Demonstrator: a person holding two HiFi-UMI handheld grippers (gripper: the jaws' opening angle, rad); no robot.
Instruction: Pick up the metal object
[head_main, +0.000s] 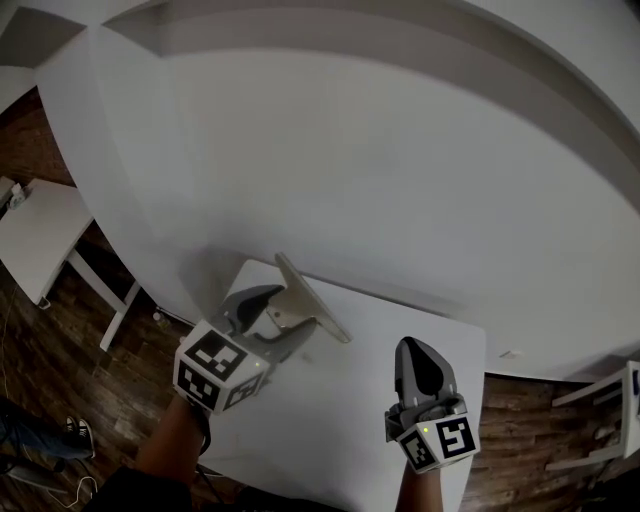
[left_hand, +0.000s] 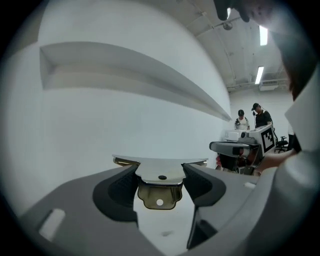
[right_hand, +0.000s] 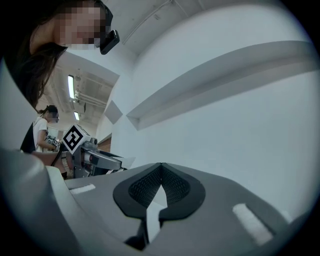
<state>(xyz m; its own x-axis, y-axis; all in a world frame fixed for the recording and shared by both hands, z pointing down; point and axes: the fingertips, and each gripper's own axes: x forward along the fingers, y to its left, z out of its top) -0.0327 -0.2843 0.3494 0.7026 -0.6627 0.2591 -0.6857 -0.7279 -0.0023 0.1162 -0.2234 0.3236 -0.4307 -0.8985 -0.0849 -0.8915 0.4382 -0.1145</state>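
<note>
Left gripper view is showing the left gripper (left_hand: 160, 184) clamping the metal bracket (left_hand: 159, 169) by its narrow neck, one dark pad pressing on each side edge. The wide flange is lying across the front of the jaws and the tab with the hole is hanging between them. In my judgement the neck is being gripped because it is the only part slim enough to fit between the pads.

Head view is placing the bracket (head_main: 305, 300) in the left gripper (head_main: 272, 318) over the far left corner of the white table (head_main: 330, 420), close to the wall (head_main: 350, 150). The bracket is sitting tilted, and it appears to be clear of the tabletop, though contact at its lower edge cannot be ruled out.

Right gripper (head_main: 418, 362) is hovering over the near right part of the table, well apart from the bracket. Its jaws (right_hand: 160, 172) are meeting at the tips with nothing between them, so it is taking no part in the lift.
</note>
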